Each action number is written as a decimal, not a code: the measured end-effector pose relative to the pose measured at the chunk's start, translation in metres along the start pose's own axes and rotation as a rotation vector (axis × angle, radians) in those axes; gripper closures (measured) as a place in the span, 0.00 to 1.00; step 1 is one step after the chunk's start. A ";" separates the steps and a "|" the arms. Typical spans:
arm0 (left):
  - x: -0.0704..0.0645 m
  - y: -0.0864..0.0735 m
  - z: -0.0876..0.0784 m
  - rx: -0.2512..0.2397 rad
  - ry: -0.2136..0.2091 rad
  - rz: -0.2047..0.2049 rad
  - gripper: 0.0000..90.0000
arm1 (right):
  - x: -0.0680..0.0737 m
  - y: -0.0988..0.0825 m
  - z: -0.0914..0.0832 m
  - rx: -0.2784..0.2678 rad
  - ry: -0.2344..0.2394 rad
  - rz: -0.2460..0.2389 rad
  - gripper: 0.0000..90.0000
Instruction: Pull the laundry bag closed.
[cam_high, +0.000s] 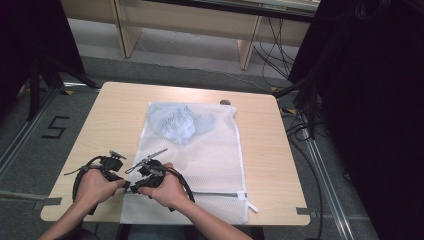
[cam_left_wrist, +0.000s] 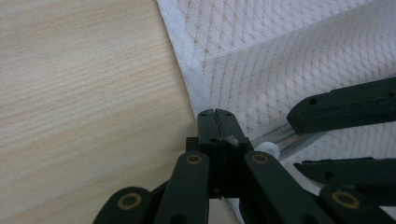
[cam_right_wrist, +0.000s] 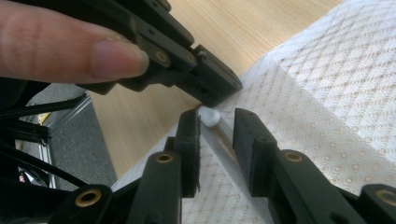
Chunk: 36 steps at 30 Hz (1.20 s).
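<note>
While the white mesh laundry bag (cam_high: 200, 160) lies flat on the counter (cam_high: 110, 125), pale blue cloth (cam_high: 175, 124) inside, the left hand-held gripper (cam_left_wrist: 215, 122) clamps its edge; the right hand-held gripper (cam_right_wrist: 217, 140) gapes over the zipper pull (cam_right_wrist: 208, 116).

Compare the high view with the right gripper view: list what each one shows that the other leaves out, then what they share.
High view alone: the blue garment inside the mesh laundry bag, the whole table, the floor. Right gripper view alone: the white zipper pull just ahead of the right gripper, whose jaws stand apart over the zipper track. Both: bag, tabletop, left gripper, jaws shut at the bag's edge.
</note>
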<state>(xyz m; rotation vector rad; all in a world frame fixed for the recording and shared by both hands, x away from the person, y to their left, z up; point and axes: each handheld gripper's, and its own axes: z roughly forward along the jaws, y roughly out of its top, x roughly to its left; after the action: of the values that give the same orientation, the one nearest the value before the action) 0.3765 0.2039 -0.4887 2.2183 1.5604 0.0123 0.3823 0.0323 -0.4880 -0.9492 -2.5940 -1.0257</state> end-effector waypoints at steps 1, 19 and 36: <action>0.001 0.000 -0.001 0.012 0.001 0.012 1.00 | -0.002 0.000 0.002 0.003 -0.004 -0.002 0.80; 0.003 0.000 -0.001 0.008 -0.010 0.003 1.00 | 0.000 0.005 0.012 0.018 0.026 0.012 0.92; 0.004 0.000 0.000 0.010 -0.017 0.005 1.00 | 0.003 0.007 0.016 0.050 0.023 0.022 0.91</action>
<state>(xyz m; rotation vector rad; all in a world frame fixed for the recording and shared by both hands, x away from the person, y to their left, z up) 0.3775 0.2077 -0.4895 2.2245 1.5487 -0.0130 0.3852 0.0481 -0.4951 -0.9455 -2.5722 -0.9557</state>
